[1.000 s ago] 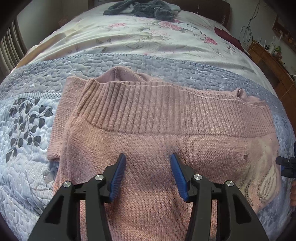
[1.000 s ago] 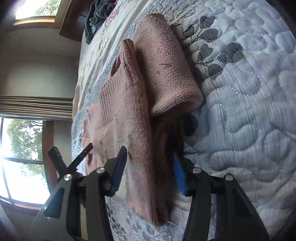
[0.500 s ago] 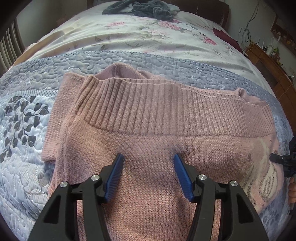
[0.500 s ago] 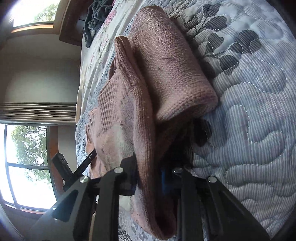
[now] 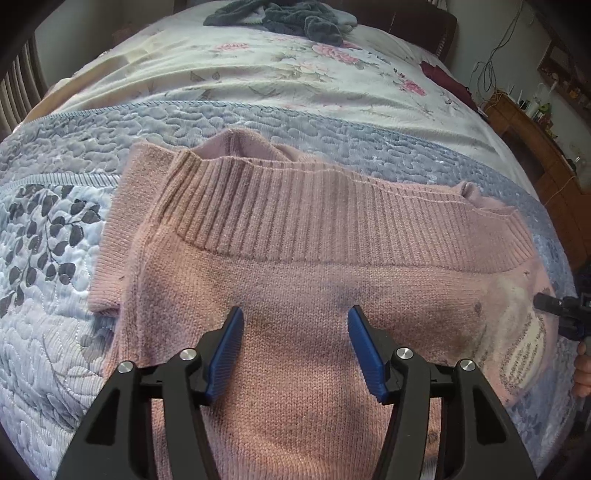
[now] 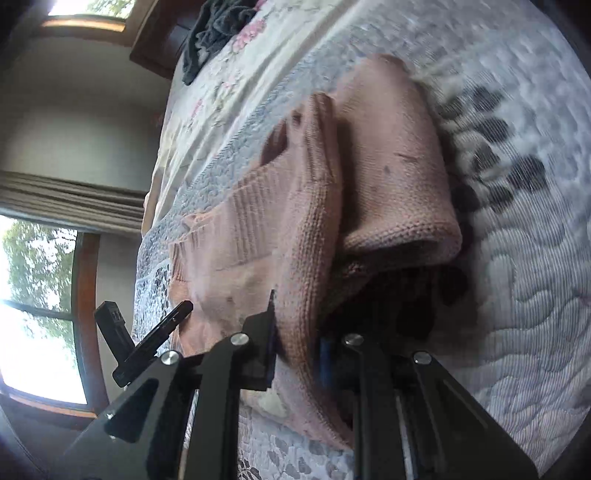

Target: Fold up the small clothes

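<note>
In the left wrist view, a pink knitted sweater [image 5: 295, 266] lies partly folded on the blue-grey quilted cover [image 5: 55, 332] of a bed, its wide ribbed band [image 5: 314, 214] running across the far side and a folded-in sleeve [image 5: 118, 229] along the left edge. The left gripper [image 5: 295, 328] hovers over the near middle of the sweater with its blue-padded fingers [image 5: 227, 343] spread wide apart, holding nothing. At the right edge of the sweater a pale printed patch [image 5: 524, 343] shows, and just beside it the black tip of the right gripper [image 5: 554, 306] reaches in, with part of a hand [image 5: 583, 369] behind it. Farther off lies a floral bedspread [image 5: 277, 74] with a heap of dark grey clothes [image 5: 288, 18] at the far end, and a wooden cabinet [image 5: 535, 140] stands to the right. In the right wrist view, which is tilted sideways and blurred, the right gripper [image 6: 297, 350] has its fingers clenched on a doubled edge of the sweater [image 6: 303, 221], the knit pinched between them and raised off the cover. The folded sleeve [image 6: 399, 177] rests as a thick roll to the right of that edge, on the quilted cover [image 6: 517, 295]. The left gripper [image 6: 147, 343] shows as a black shape at the lower left, in front of a bright window [image 6: 33, 314] with a curtain [image 6: 66, 199] above it. The dark grey clothes [image 6: 214, 33] lie at the top.
</note>
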{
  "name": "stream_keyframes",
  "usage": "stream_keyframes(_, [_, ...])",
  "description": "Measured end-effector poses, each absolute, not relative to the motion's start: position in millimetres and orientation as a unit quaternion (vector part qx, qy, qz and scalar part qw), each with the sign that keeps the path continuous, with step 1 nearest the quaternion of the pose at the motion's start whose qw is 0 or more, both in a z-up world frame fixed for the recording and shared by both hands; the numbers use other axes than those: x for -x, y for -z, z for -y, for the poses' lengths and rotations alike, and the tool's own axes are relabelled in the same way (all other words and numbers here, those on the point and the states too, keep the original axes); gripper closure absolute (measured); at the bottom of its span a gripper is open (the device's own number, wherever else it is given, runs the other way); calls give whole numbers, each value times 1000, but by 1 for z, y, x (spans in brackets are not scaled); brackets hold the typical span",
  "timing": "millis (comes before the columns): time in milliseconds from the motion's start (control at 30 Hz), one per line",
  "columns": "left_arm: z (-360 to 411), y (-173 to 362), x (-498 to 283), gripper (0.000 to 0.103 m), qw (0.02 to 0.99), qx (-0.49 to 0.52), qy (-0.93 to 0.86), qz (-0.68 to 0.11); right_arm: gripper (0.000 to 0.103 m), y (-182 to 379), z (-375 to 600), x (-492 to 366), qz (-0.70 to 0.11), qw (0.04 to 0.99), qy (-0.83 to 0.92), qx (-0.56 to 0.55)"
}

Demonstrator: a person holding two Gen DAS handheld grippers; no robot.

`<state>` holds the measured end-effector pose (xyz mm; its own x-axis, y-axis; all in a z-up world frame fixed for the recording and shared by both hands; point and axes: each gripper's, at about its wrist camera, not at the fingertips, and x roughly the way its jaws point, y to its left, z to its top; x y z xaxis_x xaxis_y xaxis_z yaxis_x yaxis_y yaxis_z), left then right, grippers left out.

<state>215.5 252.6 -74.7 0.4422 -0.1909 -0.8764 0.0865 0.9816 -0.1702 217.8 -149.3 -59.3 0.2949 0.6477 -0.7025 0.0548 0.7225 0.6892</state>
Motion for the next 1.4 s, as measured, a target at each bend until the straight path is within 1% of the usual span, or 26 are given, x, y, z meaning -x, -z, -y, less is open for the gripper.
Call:
stream_keyframes(100, [-261, 67, -208, 44, 851, 49, 88, -516, 87, 16, 99, -230, -554, 763, -234, -237])
stream_keyframes(233, [-273, 60, -202, 44, 853, 56, 92, -510, 87, -13, 24, -243, -559, 773, -266, -141])
stream_keyframes(367, [-288, 54, -198, 44, 857, 65, 89, -503, 87, -10, -36, -247, -574, 768, -278, -64])
stream_keyframes(500, [-303, 52, -198, 44, 856, 85, 79, -503, 87, 8, -73, -249, -592, 756, -280, -25])
stream_keyframes(733, [-312, 52, -202, 44, 848, 129, 90, -506, 82, 56, -84, -248, -621, 728, -286, -42])
stream_keyframes(833, [-309, 53, -204, 44, 840, 152, 104, -510, 79, 66, -84, -249, -626, 722, -287, -63])
stream_keyframes(900, [-306, 54, -206, 44, 835, 168, 111, -512, 76, 66, -81, -248, -624, 721, -293, -74])
stream_keyframes(967, [-302, 56, -208, 44, 829, 182, 119, -515, 62, 62, -74, -247, -625, 714, -303, -94])
stream_keyframes(1000, [-300, 56, -209, 44, 826, 188, 123, -516, 59, 57, -71, -247, -625, 710, -307, -104])
stream_keyframes(1067, [-294, 56, -212, 44, 822, 201, 130, -517, 47, 44, -62, -244, -620, 709, -315, -118])
stream_keyframes(1167, [-285, 57, -218, 44, 814, 219, 143, -518, 41, 20, -46, -240, -602, 713, -329, -147])
stream_keyframes(1233, [-279, 59, -223, 44, 809, 230, 149, -521, 38, 8, -29, -241, -591, 705, -342, -190])
stream_keyframes(1300, [-272, 60, -227, 44, 805, 240, 154, -520, 38, -1, -12, -242, -583, 706, -339, -216])
stream_keyframes(1400, [-260, 67, -237, 44, 792, 256, 163, -529, 38, -7, 14, -244, -574, 729, -309, -209])
